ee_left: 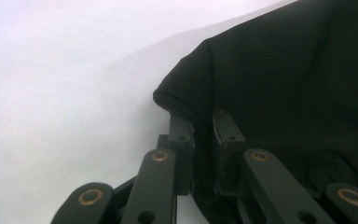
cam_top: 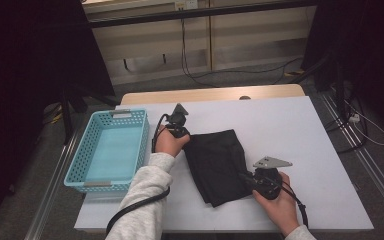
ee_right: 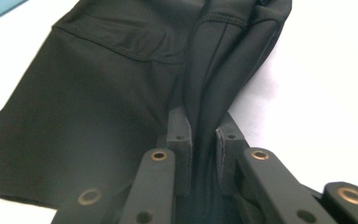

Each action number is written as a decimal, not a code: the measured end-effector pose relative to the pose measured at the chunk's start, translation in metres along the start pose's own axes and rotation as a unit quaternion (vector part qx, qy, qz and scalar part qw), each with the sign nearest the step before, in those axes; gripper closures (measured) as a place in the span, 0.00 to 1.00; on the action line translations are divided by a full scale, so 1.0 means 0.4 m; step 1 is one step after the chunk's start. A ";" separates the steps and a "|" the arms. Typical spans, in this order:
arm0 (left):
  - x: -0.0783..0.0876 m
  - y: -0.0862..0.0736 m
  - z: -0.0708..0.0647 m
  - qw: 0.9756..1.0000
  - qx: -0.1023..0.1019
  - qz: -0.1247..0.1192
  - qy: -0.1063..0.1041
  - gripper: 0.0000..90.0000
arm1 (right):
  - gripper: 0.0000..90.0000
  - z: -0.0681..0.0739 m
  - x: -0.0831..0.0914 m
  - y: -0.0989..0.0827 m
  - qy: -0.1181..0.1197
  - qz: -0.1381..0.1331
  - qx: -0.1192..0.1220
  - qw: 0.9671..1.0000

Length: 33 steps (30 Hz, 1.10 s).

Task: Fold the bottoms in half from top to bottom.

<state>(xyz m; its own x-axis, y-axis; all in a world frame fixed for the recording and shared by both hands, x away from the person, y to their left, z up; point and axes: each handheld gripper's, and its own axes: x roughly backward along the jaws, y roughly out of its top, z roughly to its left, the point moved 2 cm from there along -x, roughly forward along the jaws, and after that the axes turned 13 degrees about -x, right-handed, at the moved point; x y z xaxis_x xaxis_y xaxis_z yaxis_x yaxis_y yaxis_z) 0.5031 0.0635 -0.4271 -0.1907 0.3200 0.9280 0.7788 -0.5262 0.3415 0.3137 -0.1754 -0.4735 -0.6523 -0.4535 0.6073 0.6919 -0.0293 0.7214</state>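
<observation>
Claw work here is shared by two hands on one black garment (cam_top: 216, 165), which lies folded near the middle of the desk (cam_top: 290, 130). That desk has a white top, with a strip of pale wood showing along its far edge. A turquoise plastic basket (cam_top: 111, 149) with perforated walls sits at the desk's left end, just beside the person's left forearm in its light grey sleeve (cam_top: 145, 200). Beyond the desk the room is dim: grey floor, a low pale wall panel, cables trailing across the floor, and dark curtains or screens on both sides.

The left claw (cam_top: 184, 136) is at the garment's far left corner. In the left gripper view its jaws stand narrowly apart with a rounded, folded edge of the black garment (ee_left: 279, 79) between them, and the pads press on the cloth, so it has hold of that corner.

The right claw (cam_top: 244, 177) is at the garment's near right edge, with the right hand (cam_top: 277, 202) behind it. In the right gripper view its jaws are likewise almost closed, pinching a raised ridge of the black garment (ee_right: 121, 93) that runs away from the pads toward a stitched seam.
</observation>
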 end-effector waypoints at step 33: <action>0.093 0.032 0.015 0.996 -0.010 0.076 0.034 0.90 | 0.88 0.061 0.017 0.020 0.040 -0.029 0.014 0.999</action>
<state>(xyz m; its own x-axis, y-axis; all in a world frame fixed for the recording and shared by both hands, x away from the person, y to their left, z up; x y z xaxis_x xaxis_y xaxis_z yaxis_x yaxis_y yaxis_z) 0.5096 0.0734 -0.3892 -0.1129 0.1817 0.9768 0.7898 -0.5801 0.1992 0.3074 -0.1569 -0.4555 -0.6629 -0.5218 0.5370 0.6445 -0.0328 0.7639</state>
